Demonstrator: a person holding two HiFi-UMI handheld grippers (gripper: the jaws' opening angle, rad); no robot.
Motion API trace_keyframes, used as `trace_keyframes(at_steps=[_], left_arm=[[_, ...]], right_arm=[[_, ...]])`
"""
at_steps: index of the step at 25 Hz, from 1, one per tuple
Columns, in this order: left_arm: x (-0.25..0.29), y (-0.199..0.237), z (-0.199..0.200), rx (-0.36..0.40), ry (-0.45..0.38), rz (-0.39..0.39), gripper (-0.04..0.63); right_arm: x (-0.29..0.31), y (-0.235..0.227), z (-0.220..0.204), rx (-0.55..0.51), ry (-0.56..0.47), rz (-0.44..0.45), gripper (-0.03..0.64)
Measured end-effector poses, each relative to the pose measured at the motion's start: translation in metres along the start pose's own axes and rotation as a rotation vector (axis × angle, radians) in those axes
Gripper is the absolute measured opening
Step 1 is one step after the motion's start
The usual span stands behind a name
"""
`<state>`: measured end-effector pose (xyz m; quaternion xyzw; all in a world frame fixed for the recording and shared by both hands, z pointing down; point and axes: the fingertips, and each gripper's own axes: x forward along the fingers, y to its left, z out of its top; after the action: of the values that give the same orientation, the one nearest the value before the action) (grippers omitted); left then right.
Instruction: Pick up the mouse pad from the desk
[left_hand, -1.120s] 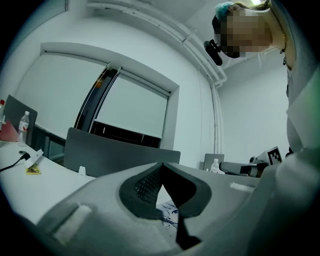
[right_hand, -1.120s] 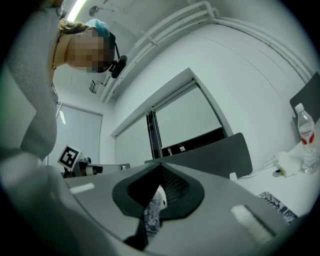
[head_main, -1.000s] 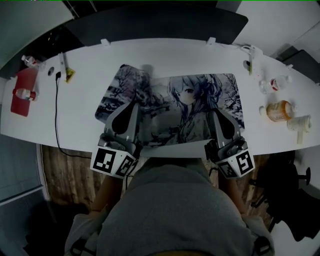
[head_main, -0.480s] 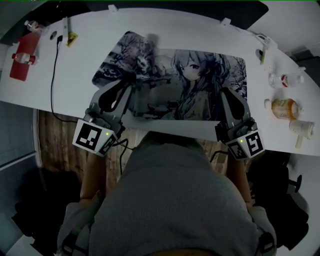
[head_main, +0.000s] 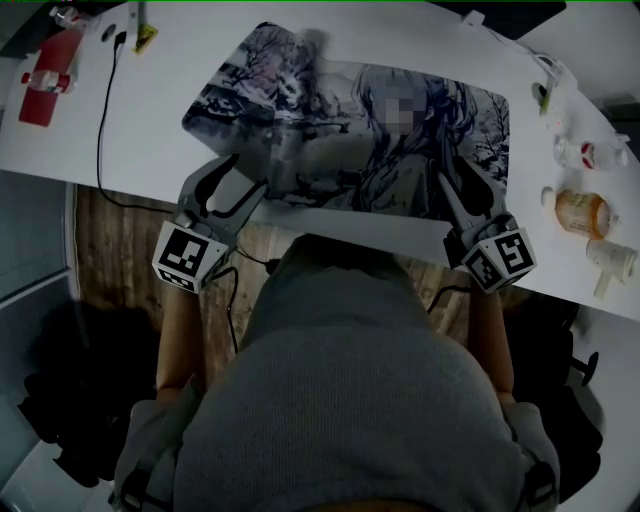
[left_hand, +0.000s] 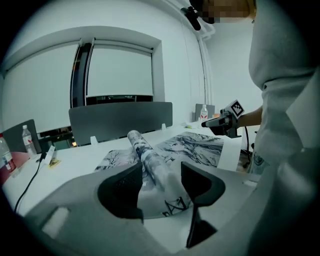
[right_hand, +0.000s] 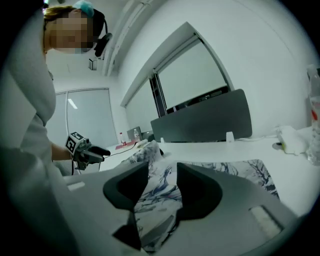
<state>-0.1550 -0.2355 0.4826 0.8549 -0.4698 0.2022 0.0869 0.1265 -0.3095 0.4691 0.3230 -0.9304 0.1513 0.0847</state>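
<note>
The mouse pad (head_main: 340, 120) is a large printed mat lying on the white desk (head_main: 150, 150), with a raised fold across its left part. My left gripper (head_main: 248, 180) is at the pad's near left edge. Its jaws are opening, and the fold (left_hand: 150, 160) runs between them without the fingers (left_hand: 125, 190) pressing on it. My right gripper (head_main: 458, 190) is at the near right edge, jaws also opening. In the right gripper view a lifted strip of the pad (right_hand: 157, 192) hangs loosely in the gap of the right gripper (right_hand: 162, 187).
A red case with a bottle (head_main: 45, 70) and a black cable (head_main: 100, 130) lie at the desk's far left. Pill bottles (head_main: 580, 210) stand at the right end. A dark partition (left_hand: 120, 120) borders the desk's far side. Wooden floor (head_main: 110, 240) shows below the near edge.
Both grippers have come down towards the desk's near edge. Their jaws, which were closed on the pad's near edge, now stand apart, and the pad has dropped back onto the desk.
</note>
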Motion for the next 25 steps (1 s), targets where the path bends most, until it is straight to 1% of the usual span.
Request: trace_keyframes(at_steps=[2,4,8,11,13,16,18,21,25], left_arm=[[-0.004,-0.005,-0.015,-0.014,0.028,-0.004,0.255],[-0.006,-0.012,-0.029,-0.005,0.066,-0.021,0.267],[-0.005,-0.028,-0.055,0.083,0.183,-0.078,0.293],[-0.001,-0.035,-0.073,0.14,0.263,-0.104,0.296],[0.003,-0.037,-0.08,0.166,0.29,-0.109,0.296],[0.011,-0.037,-0.089,0.199,0.319,-0.11,0.296],[0.016,-0.035,-0.093,0.214,0.331,-0.101,0.296],[0.024,-0.031,-0.096,0.197,0.326,-0.088,0.295],[0.032,-0.031,-0.098,0.179,0.317,-0.065,0.296]], right_arm=[[0.0,0.001,-0.018,-0.012,0.054,0.028,0.186],[0.0,0.007,-0.035,-0.061,0.12,0.067,0.239],[-0.002,0.017,-0.072,-0.256,0.301,0.149,0.3],[-0.002,0.02,-0.093,-0.35,0.395,0.179,0.339],[-0.001,0.02,-0.102,-0.367,0.424,0.184,0.385],[0.0,0.024,-0.119,-0.383,0.493,0.218,0.409],[0.0,0.022,-0.129,-0.394,0.535,0.215,0.414],[0.001,0.017,-0.13,-0.375,0.536,0.178,0.429],[0.005,0.016,-0.13,-0.355,0.54,0.156,0.436]])
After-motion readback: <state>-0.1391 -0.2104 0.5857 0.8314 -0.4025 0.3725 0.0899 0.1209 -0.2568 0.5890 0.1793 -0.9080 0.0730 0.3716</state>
